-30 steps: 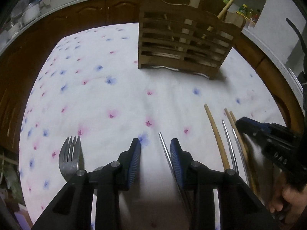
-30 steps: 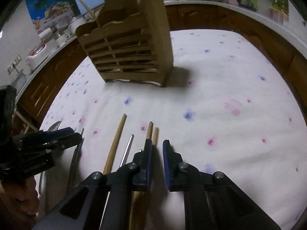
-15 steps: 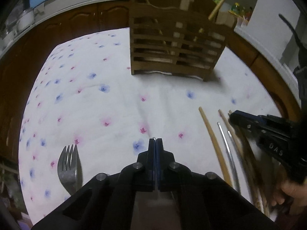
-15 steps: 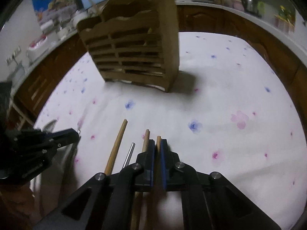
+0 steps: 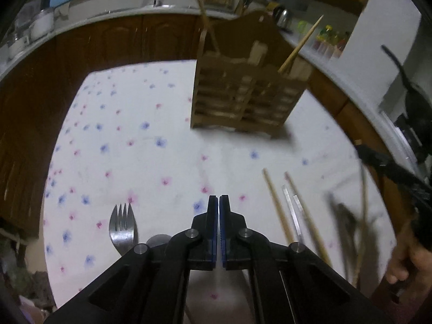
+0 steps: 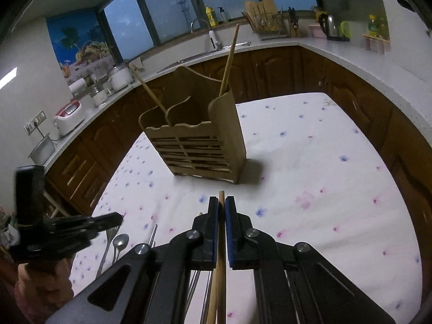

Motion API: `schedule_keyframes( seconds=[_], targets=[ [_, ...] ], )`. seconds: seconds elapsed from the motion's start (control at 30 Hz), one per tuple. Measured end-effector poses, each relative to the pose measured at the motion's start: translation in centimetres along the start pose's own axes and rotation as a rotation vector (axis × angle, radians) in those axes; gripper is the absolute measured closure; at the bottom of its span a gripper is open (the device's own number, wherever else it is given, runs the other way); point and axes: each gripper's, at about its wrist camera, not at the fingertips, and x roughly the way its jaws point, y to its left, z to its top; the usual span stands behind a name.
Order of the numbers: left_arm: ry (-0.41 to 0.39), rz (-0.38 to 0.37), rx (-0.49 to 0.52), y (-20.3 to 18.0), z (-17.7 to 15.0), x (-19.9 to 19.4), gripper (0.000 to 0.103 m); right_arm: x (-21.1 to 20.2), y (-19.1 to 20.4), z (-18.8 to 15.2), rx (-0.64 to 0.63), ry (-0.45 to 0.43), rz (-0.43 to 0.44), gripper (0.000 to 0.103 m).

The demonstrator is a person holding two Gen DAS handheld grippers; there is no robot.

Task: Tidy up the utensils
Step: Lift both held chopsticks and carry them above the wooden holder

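Note:
A slatted wooden utensil holder [image 5: 248, 100] [image 6: 199, 145] stands at the far side of the flowered cloth, with two wooden chopsticks [image 6: 229, 56] sticking out of it. My left gripper [image 5: 218, 199] is shut on a thin metal chopstick, hardly visible between the pads, and lifted above the cloth. My right gripper [image 6: 221, 201] is shut on a wooden chopstick [image 6: 220, 259] and lifted above the cloth. A fork [image 5: 122, 225] and a spoon [image 5: 159, 240] lie at the left. Wooden and metal chopsticks [image 5: 291, 210] lie to the right.
The table carries a white cloth with blue and pink flowers [image 6: 310, 178]. Brown cabinets and a counter with a rice cooker [image 6: 67, 116], sink and kettle [image 6: 333, 28] ring the table. The right gripper and hand show blurred at the right of the left wrist view [image 5: 391, 172].
Both grippers closed on chopsticks and rose from the cloth, tilting up toward the holder. The right gripper lifted its wooden chopstick out of the pile.

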Motion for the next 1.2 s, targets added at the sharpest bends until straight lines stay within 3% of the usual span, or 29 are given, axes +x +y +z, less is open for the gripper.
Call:
schedule_keyframes(
  seconds=[0.07, 0.2, 0.33, 0.53, 0.6, 0.97, 1.03, 1.2],
  targets=[
    [0.040, 0.014, 0.007, 0.0, -0.1, 1.3, 0.101, -0.2, 0.2, -0.3, -0.001, -0.005, 0.002, 0.098],
    [0.077, 0.012, -0.003, -0.3, 0.0, 3.4, 0.082, -0.6, 0.4, -0.9, 0.002, -0.003, 0.009, 0.098],
    [0.106, 0.043, 0.021, -0.9, 0.4, 5.5, 0.083, -0.6, 0.4, -1.1, 0.007, 0.001, 0.014, 0.098],
    [0.080, 0.112, 0.116, -2.5, 0.2, 6.5, 0.098, -0.4, 0.4, -1.3, 0.016, 0.006, 0.021, 0.098],
    [0.062, 0.089, 0.105, -2.4, 0.2, 5.9, 0.103, -0.4, 0.5, -1.3, 0.016, 0.004, 0.023, 0.098],
    [-0.124, -0.034, 0.064, -1.5, 0.1, -3.8, 0.103, -2.5, 2.1, 0.0, -0.013, -0.064, 0.040, 0.098],
    [-0.063, -0.034, 0.074, -1.3, 0.1, -3.2, 0.103, -2.7, 2.4, 0.2, -0.021, -0.069, 0.040, 0.098],
    [0.068, 0.024, 0.099, -1.4, -0.4, 1.8, 0.090, -2.5, 2.8, -0.1, -0.021, -0.067, 0.052, 0.098]
  ],
)
